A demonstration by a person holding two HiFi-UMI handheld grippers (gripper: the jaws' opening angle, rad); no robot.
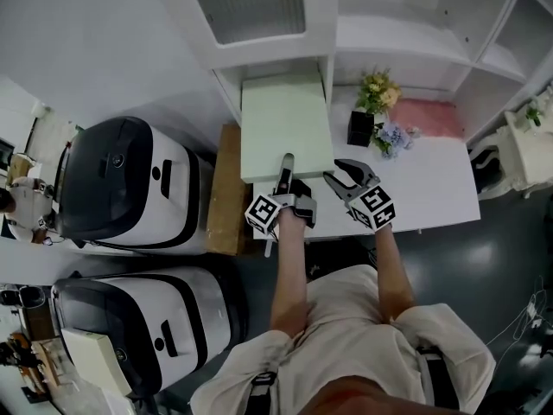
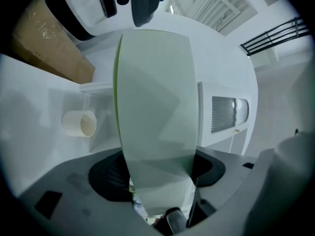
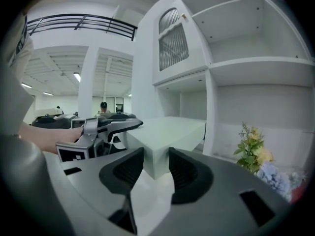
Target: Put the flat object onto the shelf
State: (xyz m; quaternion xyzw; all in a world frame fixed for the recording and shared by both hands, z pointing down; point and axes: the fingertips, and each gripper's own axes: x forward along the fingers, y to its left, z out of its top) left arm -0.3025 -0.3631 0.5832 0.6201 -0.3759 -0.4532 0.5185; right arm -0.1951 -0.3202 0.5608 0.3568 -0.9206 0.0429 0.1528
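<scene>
While the pale green flat box (image 1: pixel 285 119) is lying on the white table (image 1: pixel 432 188), far end at the white shelf's (image 1: pixel 328 24) lowest opening, the left gripper (image 1: pixel 286 164) is straddling its near edge and the right gripper (image 1: pixel 333 169) its corner, jaws unclenched, likely for pushing it in.

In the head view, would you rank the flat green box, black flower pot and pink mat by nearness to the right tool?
1. flat green box, left of the right tool.
2. black flower pot, beyond it.
3. pink mat, far right.
</scene>
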